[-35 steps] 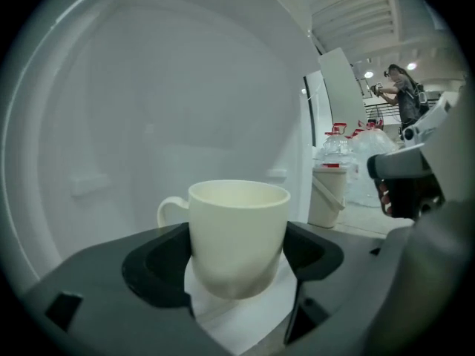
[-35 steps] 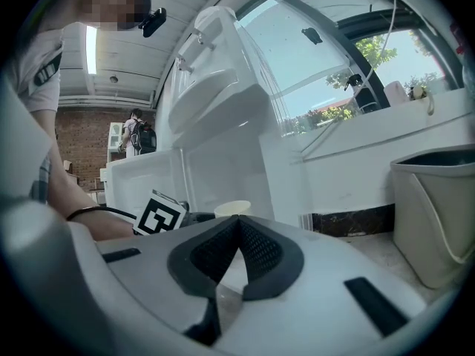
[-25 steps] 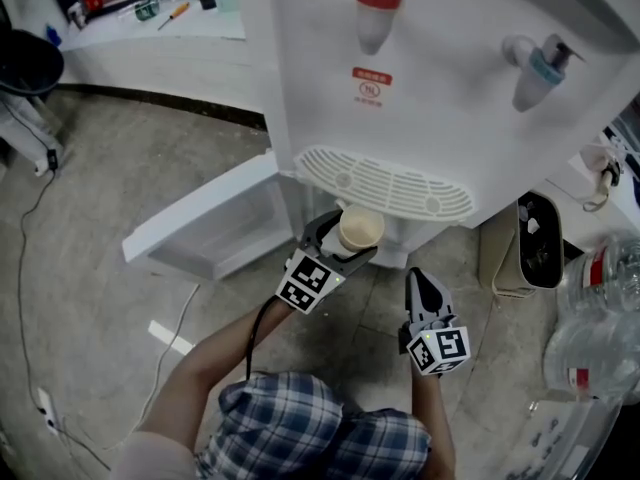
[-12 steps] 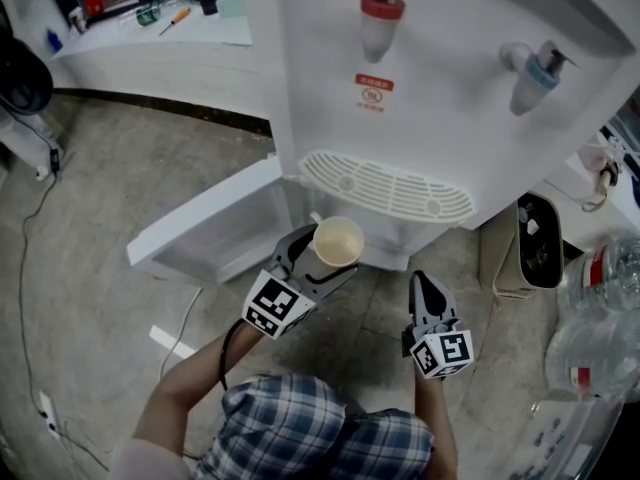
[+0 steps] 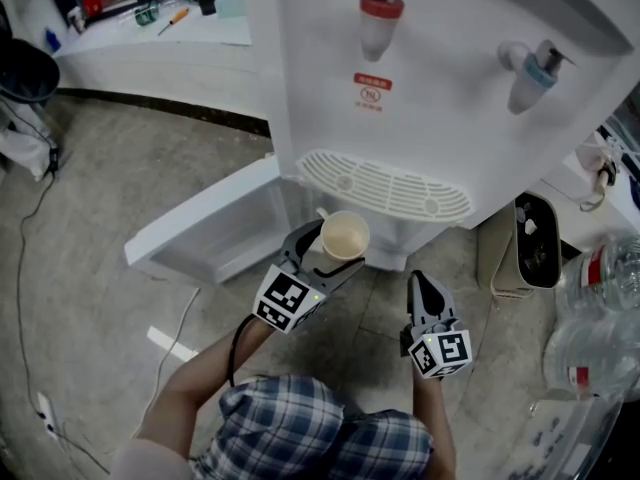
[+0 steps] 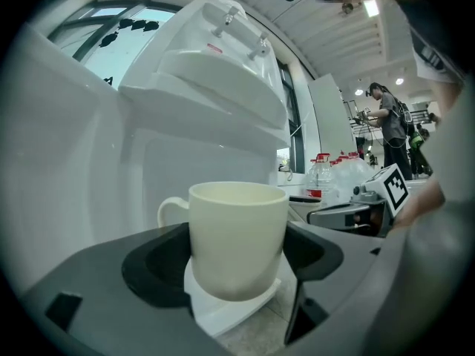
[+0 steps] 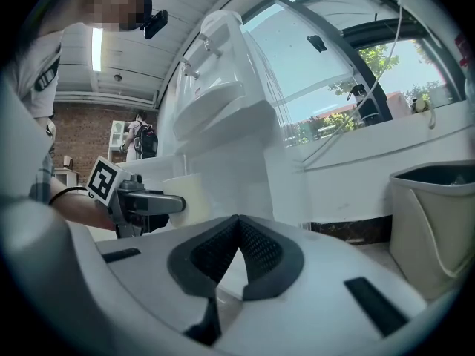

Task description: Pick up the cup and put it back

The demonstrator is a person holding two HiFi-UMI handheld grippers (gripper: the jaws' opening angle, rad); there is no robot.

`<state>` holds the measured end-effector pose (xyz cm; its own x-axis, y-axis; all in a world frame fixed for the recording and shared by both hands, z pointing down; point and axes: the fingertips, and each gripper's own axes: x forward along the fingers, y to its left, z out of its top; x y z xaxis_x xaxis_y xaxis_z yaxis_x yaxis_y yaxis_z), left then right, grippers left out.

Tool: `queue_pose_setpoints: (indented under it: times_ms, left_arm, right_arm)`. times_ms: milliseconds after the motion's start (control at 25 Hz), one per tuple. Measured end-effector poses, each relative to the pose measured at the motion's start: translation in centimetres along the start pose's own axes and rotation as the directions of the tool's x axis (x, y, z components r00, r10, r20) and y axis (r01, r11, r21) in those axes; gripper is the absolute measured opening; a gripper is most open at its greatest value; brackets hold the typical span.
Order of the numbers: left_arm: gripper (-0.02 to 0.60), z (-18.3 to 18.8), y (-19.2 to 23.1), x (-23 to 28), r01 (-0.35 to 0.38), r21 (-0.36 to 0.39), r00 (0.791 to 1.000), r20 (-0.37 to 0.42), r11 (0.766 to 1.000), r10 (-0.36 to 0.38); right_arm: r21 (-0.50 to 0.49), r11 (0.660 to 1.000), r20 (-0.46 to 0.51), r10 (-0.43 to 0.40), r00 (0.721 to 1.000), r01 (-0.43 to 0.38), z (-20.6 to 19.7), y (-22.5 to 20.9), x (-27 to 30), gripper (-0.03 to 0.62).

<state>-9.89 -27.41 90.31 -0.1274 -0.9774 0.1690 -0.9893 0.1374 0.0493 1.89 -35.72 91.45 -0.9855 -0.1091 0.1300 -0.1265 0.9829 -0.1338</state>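
Though empty and closed, right tongs [image 5: 419,280] beside left tongs [image 5: 336,250] tight around cream cup [image 5: 345,234].

The cup [image 5: 344,236] sits between the left gripper's [image 5: 328,252] jaws, just near of the dispenser's drip tray [image 5: 385,184]. The right gripper [image 5: 421,286] is to its right. An open door [image 5: 195,220] lies left and a bin [image 5: 522,250] right.

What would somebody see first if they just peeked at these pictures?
Most likely the cream cup, pinched in the left claw right in front of the big white water dispenser, just under its drip grille. After that, the dispenser's red tap and blue tap up top, and the right claw, shut with nothing in it, lower to the right.
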Motion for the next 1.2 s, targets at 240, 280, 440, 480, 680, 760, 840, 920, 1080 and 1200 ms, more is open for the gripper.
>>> queue_pose_setpoints:
  times_ms: [240, 280, 440, 480, 680, 760, 840, 920, 1080, 1200]
  left_arm:
    - [0.391, -1.4, 1.1, 4.3, -0.044, -0.011, 0.999, 0.006, 0.999, 0.044]
    - [0.391, -1.7, 1.2, 5.1, -0.050, -0.014, 0.999, 0.001, 0.999, 0.050]
    - [0.391, -3.3, 1.7, 8.0, -0.067, -0.029, 0.997, -0.047, 0.997, 0.066]
    - [0.391, -3.8, 1.9, 8.7, -0.075, -0.034, 0.996, -0.057, 0.997, 0.073]
    - [0.391, -6.6, 3.4, 11.8, -0.143, -0.035, 0.984, -0.108, 0.989, 0.138]
    - [0.391, -7.8, 4.1, 12.8, -0.170, -0.026, 0.977, -0.135, 0.985, 0.165]
    - [0.391, -9.3, 4.8, 13.6, -0.186, -0.021, 0.970, -0.164, 0.982, 0.180]
    - [0.391, -10.3, 5.2, 14.2, -0.192, -0.021, 0.965, -0.188, 0.981, 0.185]
    - [0.391, -11.7, 5.3, 14.6, -0.183, -0.025, 0.962, -0.210, 0.983, 0.174]
    - [0.391, -11.8, 5.1, 14.4, -0.173, -0.041, 0.964, -0.213, 0.984, 0.161]
  right_arm:
    - [0.005, 1.000, 0.002, 0.005, 1.000, -0.005, -0.2, 0.0, 0.2, 0.017]
    - [0.006, 1.000, 0.003, 0.005, 1.000, -0.005, -0.2, -0.1, 0.2, 0.017]
    - [0.014, 1.000, 0.003, 0.005, 1.000, -0.005, -0.3, -0.2, 0.3, 0.017]
    - [0.017, 1.000, 0.003, 0.005, 1.000, -0.005, -0.3, -0.2, 0.3, 0.017]
    - [0.030, 1.000, -0.002, 0.005, 1.000, -0.005, -0.7, -0.5, 0.2, 0.017]
    - [0.035, 0.999, -0.005, 0.005, 1.000, -0.005, -0.9, -0.7, 0.2, 0.017]
    - [0.046, 0.999, -0.006, 0.002, 1.000, -0.002, -1.2, -0.8, 0.2, 0.017]
    - [0.055, 0.998, -0.003, 0.000, 1.000, 0.001, -1.2, -0.9, 0.1, 0.017]
    - [0.062, 0.998, 0.001, 0.005, 1.000, -0.005, -1.2, -0.9, 0.1, 0.017]
    - [0.071, 0.997, 0.003, 0.007, 1.000, -0.007, -1.3, -1.0, 0.3, 0.017]
